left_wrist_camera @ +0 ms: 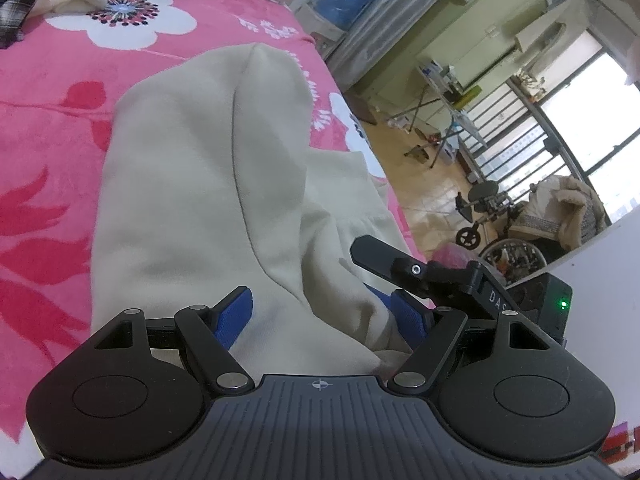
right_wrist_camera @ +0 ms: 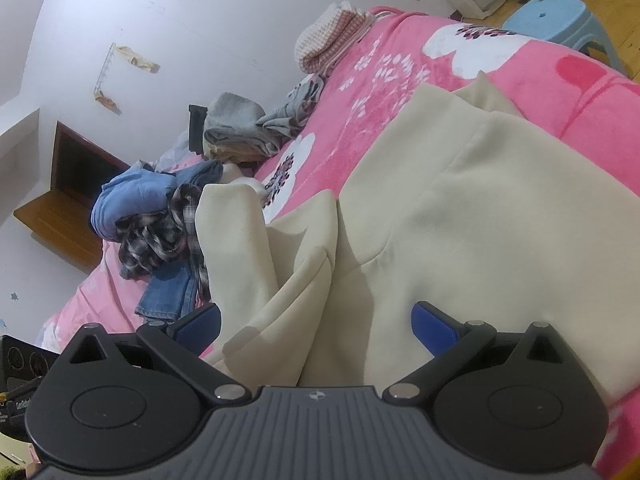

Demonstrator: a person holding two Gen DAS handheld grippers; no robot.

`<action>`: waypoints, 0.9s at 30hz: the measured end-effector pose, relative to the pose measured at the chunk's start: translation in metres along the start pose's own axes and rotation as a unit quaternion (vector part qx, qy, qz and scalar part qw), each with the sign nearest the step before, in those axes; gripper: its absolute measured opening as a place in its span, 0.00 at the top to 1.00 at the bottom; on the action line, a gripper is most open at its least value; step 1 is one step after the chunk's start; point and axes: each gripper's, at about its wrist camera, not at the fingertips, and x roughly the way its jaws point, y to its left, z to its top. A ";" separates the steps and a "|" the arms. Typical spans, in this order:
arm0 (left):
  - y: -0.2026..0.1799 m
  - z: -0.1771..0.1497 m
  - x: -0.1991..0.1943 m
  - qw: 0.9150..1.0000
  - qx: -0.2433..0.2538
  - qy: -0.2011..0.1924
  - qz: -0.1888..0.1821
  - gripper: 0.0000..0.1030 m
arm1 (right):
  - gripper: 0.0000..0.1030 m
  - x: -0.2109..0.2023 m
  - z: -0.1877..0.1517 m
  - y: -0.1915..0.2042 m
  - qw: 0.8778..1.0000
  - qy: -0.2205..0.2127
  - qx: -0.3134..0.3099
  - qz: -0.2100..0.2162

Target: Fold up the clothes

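Note:
A cream garment (left_wrist_camera: 180, 184) lies spread on a pink flowered blanket (left_wrist_camera: 52, 140), with a long fold running down its middle. My left gripper (left_wrist_camera: 322, 312) stands open low over its near end, and a bunched fold of the cloth lies between the blue pads (left_wrist_camera: 234, 316) without being pinched. In the right wrist view the same cream garment (right_wrist_camera: 480, 220) fills the right half. My right gripper (right_wrist_camera: 316, 328) is wide open above a rumpled fold of it. A black finger (left_wrist_camera: 376, 256) of the right gripper shows at the right of the left wrist view, close to the cloth's edge.
Jeans and a plaid shirt (right_wrist_camera: 152, 216) are heaped at the far left of the bed, with grey clothes (right_wrist_camera: 240, 128) and a folded checked cloth (right_wrist_camera: 332, 36) beyond. The bed edge drops to a wooden floor (left_wrist_camera: 412, 160) with a wheelchair (left_wrist_camera: 480, 216). A blue stool (right_wrist_camera: 560, 16) stands past the bed.

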 end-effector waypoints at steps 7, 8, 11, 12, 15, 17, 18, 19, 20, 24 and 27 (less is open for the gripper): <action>0.001 0.000 -0.004 1.000 0.001 -0.002 0.004 0.26 | 0.00 0.001 -0.001 0.002 1.000 0.002 -0.008 -0.005; 0.001 0.001 -0.005 1.000 0.001 -0.002 0.005 0.26 | 0.00 0.001 -0.001 0.002 1.000 0.003 -0.008 -0.006; 0.001 0.002 -0.004 1.000 0.002 -0.002 0.006 0.26 | 0.00 0.002 0.000 0.001 1.000 0.005 -0.007 -0.006; 0.001 0.001 -0.003 1.000 0.002 -0.002 0.006 0.26 | 0.00 0.002 0.000 0.001 1.000 0.004 -0.009 -0.006; 0.001 0.000 -0.003 1.000 0.001 0.001 0.004 0.26 | 0.00 0.003 -0.003 0.002 1.000 0.002 -0.020 -0.007; 0.001 0.000 -0.002 1.000 0.004 0.001 0.005 0.26 | 0.00 0.003 -0.003 0.002 1.000 0.001 -0.021 -0.007; 0.001 0.001 -0.001 1.000 0.004 0.001 0.005 0.26 | 0.00 0.003 -0.003 0.002 1.000 0.000 -0.019 -0.006; 0.001 0.001 0.000 1.000 0.002 0.001 0.004 0.26 | 0.00 0.003 -0.003 0.001 1.000 -0.001 -0.019 -0.005; 0.002 0.001 0.001 1.000 0.001 0.002 0.004 0.26 | 0.00 0.003 -0.004 0.001 1.000 -0.002 -0.020 -0.004; 0.003 0.000 0.004 1.000 0.001 0.006 0.006 0.24 | 0.00 0.002 -0.005 0.000 1.000 -0.005 -0.022 0.000; 0.003 0.000 0.006 1.000 0.000 0.008 0.009 0.24 | 0.00 0.002 -0.005 0.000 1.000 -0.005 -0.020 0.002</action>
